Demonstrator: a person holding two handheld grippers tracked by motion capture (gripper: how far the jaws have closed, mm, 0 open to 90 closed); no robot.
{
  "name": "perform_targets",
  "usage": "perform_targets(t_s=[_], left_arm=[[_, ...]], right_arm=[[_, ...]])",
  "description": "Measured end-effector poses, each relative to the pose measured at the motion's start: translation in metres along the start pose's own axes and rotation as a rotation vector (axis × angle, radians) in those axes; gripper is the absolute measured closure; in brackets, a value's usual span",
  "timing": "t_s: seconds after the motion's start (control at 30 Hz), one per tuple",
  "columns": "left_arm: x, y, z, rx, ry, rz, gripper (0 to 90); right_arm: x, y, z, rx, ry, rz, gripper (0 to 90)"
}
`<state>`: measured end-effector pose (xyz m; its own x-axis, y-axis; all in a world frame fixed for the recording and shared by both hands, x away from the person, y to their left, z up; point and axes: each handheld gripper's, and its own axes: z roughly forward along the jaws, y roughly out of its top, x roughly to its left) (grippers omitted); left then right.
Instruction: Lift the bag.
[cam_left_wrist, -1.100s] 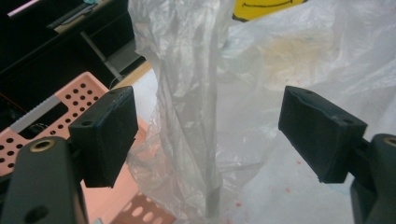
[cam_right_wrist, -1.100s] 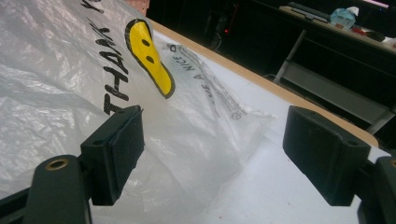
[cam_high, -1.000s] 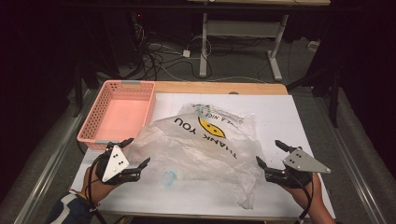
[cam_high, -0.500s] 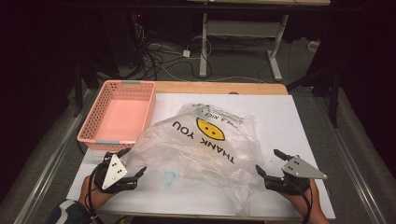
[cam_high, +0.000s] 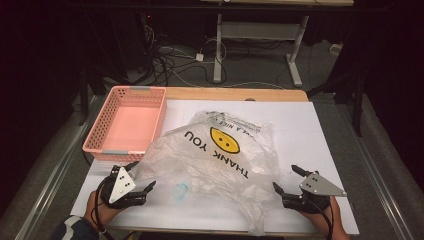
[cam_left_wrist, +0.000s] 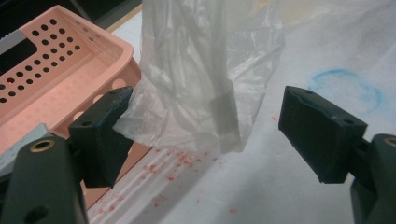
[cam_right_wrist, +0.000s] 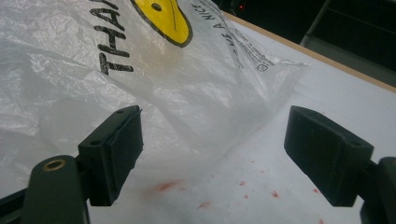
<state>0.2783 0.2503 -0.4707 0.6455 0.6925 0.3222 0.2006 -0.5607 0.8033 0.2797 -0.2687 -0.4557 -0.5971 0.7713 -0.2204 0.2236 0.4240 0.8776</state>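
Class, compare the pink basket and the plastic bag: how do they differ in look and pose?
The pink basket is rigid, opaque and perforated; the plastic bag is thin, translucent and crumpled. The pink basket stands upright with its mouth open upward; the plastic bag lies flat, printed side up. Both rest on the table.

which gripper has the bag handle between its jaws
The left gripper: the plastic bag handle hangs between its open jaws. The right gripper faces the bag's side.

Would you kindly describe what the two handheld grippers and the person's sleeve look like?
Both the left gripper and the right gripper have black bodies, blocky black jaws and a grey three-cornered plate on top. Black cables trail from each. A dark sleeve shows at the left forearm.
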Motion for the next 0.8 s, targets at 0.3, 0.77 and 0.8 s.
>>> perform_targets(t_s=[0.3,0.77,0.8], left_arm=[[0.0016,-0.0003,-0.0034,-0.012,0.004,-0.003,19.4],[0.0036,-0.0001,-0.0002,-0.002,-0.001,-0.001,19.4],[0.0038,-0.0002,0.0001,-0.001,-0.002,-0.002,19.4]], right_arm=[[0.004,0.0028,0.0001,-0.001,0.001,-0.018,20.2],[0.0028,0.0014,0.0011,0.006,0.001,-0.01,20.2],[0.0026,0.0014,0.0014,0.006,0.0,-0.014,20.2]])
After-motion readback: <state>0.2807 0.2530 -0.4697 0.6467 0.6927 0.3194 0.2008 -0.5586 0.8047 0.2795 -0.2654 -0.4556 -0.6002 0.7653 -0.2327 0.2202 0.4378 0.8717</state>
